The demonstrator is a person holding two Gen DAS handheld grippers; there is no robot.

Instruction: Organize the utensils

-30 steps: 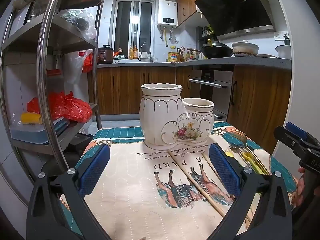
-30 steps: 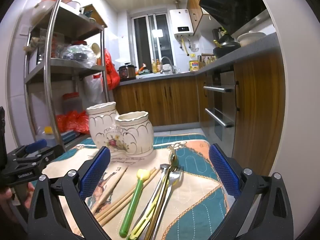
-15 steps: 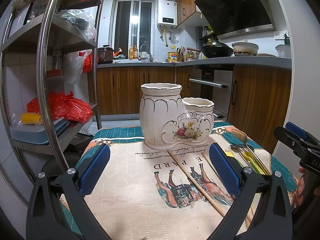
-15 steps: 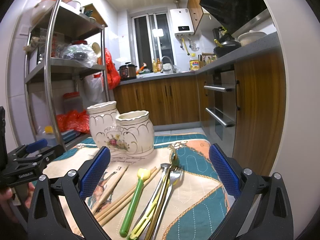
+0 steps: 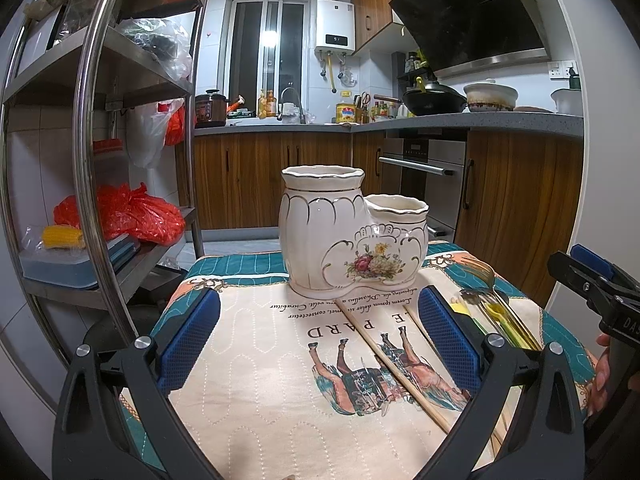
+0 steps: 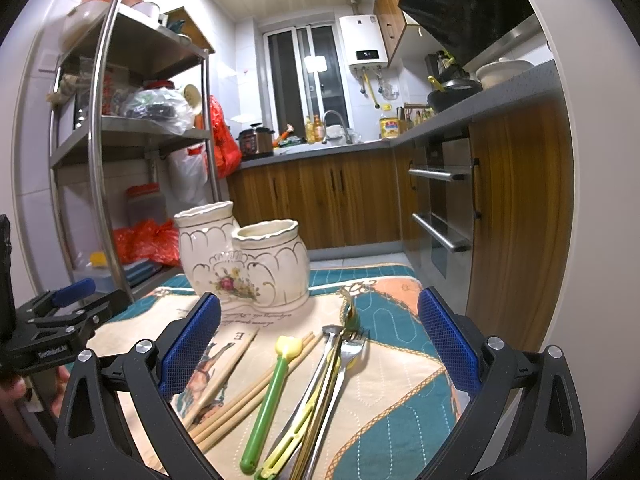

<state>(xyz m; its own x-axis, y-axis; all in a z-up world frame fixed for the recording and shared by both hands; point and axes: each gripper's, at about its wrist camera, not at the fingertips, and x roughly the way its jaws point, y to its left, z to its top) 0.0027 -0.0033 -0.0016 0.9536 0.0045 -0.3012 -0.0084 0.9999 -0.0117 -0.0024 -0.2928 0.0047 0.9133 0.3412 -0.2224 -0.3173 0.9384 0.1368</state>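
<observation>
So on my left I'm looking at the steel shelf rack point(image 5: 100, 128) with the red bags point(image 5: 120, 216) sitting on it, nothing touching the table. My left claw point(image 5: 320, 340) is hanging wide open over the printed cloth point(image 5: 260, 380) on the table, gripping nothing, both blue pads point(image 5: 188, 340) well apart. Straight ahead of it the white ceramic holder point(image 5: 344, 236) is standing upright near the far edge of the cloth, tall compartment on the left, shorter one on the right, and I can't see down into either one from here. A wooden chopstick point(image 5: 392, 364) is lying flat, running from the holder's base back toward me.

Moving right, my right claw point(image 6: 320, 340) is also sitting wide open with nothing in it, hovering just above the loose pile. Between its fingers I'm seeing the chopsticks point(image 6: 248, 384), then the green-handled utensil point(image 6: 272, 396) with the pale yellow tip, then the metal cutlery bunch point(image 6: 332, 368), fork tines pointing toward the holder, with a gold piece just beyond. All of it is lying on the cloth, in front of and to the right of the holder. Further right it's just the wooden cabinets point(image 6: 516, 216).
</observation>
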